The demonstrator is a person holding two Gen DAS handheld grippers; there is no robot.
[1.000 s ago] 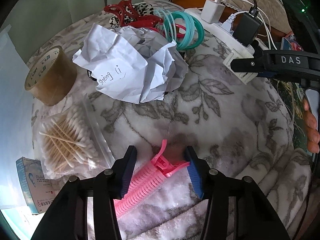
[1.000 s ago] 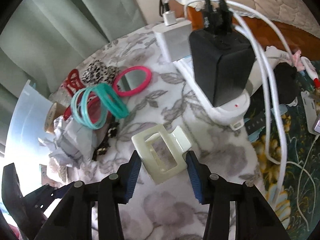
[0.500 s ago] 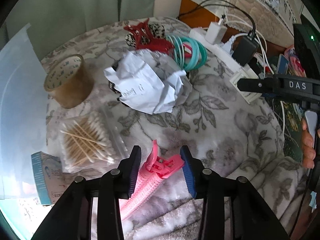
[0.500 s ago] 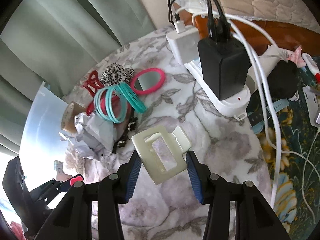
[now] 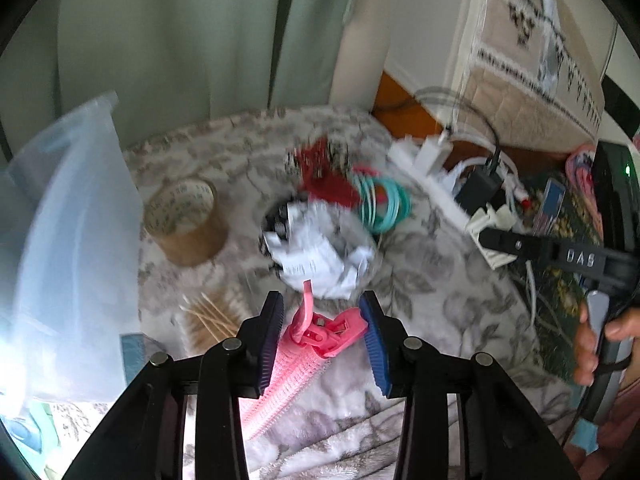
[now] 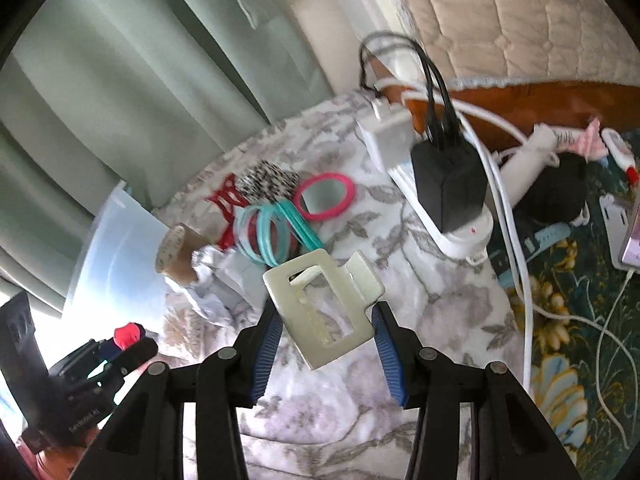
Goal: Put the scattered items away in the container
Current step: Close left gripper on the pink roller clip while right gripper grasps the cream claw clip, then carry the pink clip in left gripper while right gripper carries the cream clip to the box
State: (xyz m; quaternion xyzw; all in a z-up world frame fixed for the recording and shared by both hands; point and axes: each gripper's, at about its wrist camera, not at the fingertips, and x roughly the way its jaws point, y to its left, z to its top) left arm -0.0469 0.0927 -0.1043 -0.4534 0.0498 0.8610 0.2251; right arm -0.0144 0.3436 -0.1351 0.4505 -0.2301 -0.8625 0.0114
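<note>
My left gripper [image 5: 322,322] is shut on a pink hair-roller clip [image 5: 308,344], held up off the flowered blanket. My right gripper [image 6: 324,328] is shut on a cream rectangular hair clip [image 6: 320,304], also lifted clear of the blanket. A clear plastic container [image 5: 76,248] stands at the left edge of the left wrist view and shows as a pale wall [image 6: 120,248] in the right wrist view. Teal bangles [image 6: 276,232], a pink ring [image 6: 326,196], a red claw clip [image 6: 226,204] and crumpled paper [image 5: 320,252] lie on the blanket.
A brown tape roll [image 5: 186,220] and a bag of cotton swabs [image 5: 212,316] lie near the container. A white power strip [image 6: 448,216] with a black charger [image 6: 448,184] and cables runs along the right. A person's hand [image 5: 596,344] grips the right tool's handle.
Both grippers rose off the blanket with their clips, so the items below look smaller and farther. The left gripper's jaws narrowed onto the pink clip. The container came further into view at left.
</note>
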